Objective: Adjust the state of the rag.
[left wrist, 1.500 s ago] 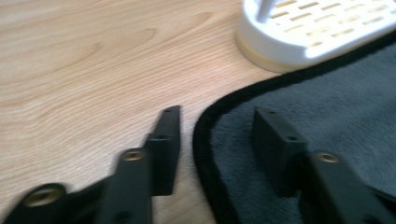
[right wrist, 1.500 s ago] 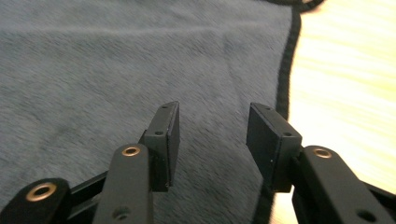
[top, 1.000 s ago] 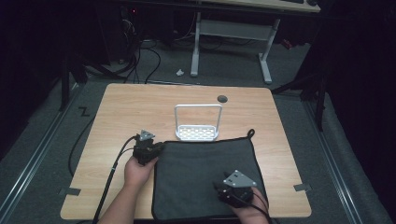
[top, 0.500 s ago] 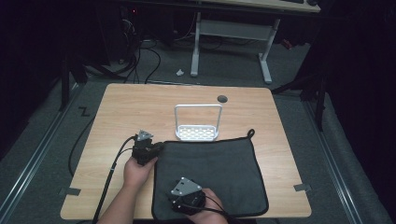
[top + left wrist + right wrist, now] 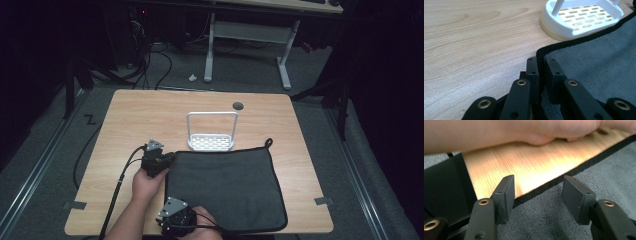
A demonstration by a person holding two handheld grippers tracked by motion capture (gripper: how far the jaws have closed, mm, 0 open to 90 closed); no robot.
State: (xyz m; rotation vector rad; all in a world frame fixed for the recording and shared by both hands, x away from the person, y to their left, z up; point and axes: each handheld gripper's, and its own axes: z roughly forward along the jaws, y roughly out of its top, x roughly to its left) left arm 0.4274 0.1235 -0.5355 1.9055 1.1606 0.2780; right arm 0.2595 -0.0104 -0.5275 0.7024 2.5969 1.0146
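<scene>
A dark grey cloth (image 5: pixel 227 187) lies flat on the wooden table (image 5: pixel 150 115), with a loop at its far right corner. My left gripper (image 5: pixel 167 159) is at the cloth's far left corner. In the left gripper view its jaws (image 5: pixel 541 60) are shut on the black hem of the cloth (image 5: pixel 599 57). My right gripper (image 5: pixel 166 219) rests low over the cloth's near left corner. In the right gripper view it (image 5: pixel 537 185) stands open, its jaws astride the hem of the cloth (image 5: pixel 544 220), with nothing pinched between them.
A white slotted rack (image 5: pixel 211 140) with a tall hoop handle stands just beyond the cloth's far edge, close to the left gripper (image 5: pixel 581 18). The left forearm (image 5: pixel 499 132) crosses right in front of the right gripper. A small dark disc (image 5: pixel 238 105) sits near the table's far edge.
My right gripper has swept leftward along the cloth's near edge, from the near right area to the near left corner. The left gripper has stayed on the far left corner.
</scene>
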